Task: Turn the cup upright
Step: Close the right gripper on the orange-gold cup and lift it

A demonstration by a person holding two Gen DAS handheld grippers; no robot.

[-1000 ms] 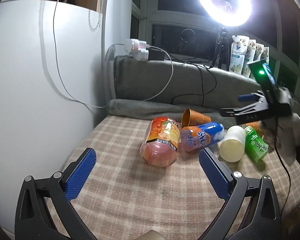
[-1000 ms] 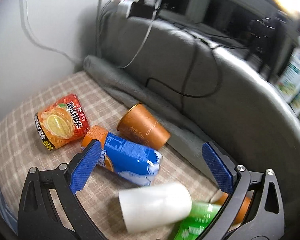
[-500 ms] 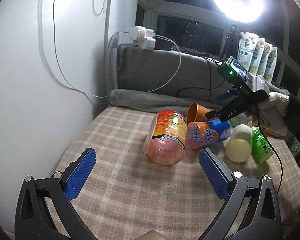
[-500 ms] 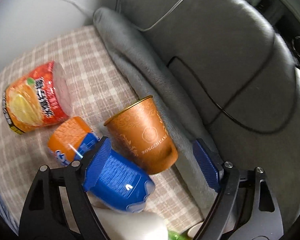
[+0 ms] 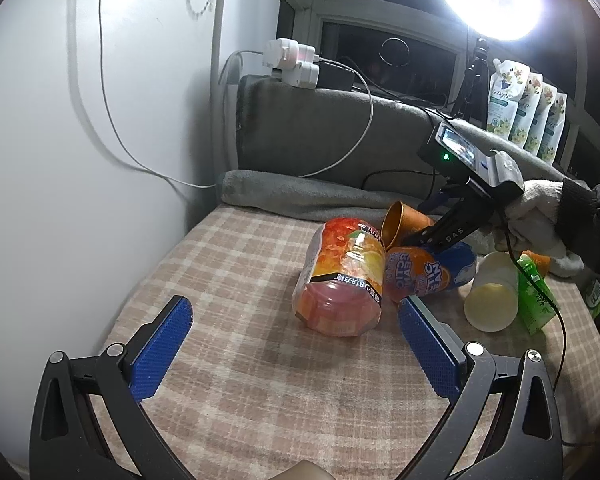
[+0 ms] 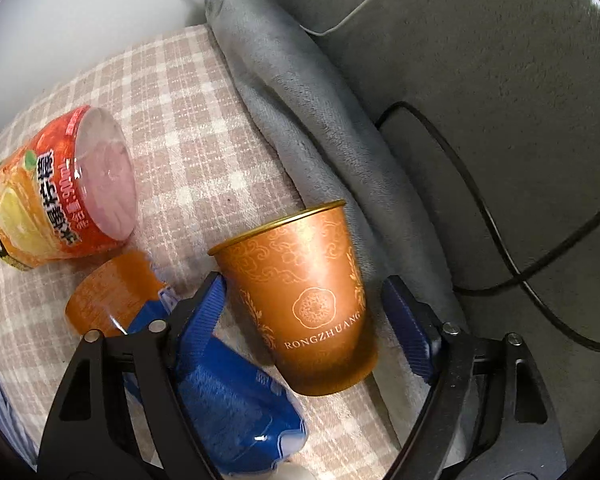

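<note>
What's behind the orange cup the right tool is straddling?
Behind the orange cup lies a rolled grey towel, with a grey cushion past it. The cup's interior stays hidden from the right tool, whose fingers are open around it.

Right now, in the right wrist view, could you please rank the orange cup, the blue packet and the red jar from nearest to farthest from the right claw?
1. Orange cup: lying on its side between the open fingers of the right claw.
2. Blue packet: under the left finger, below-left of the cup.
3. Red jar: far left on the checked cloth.
</note>
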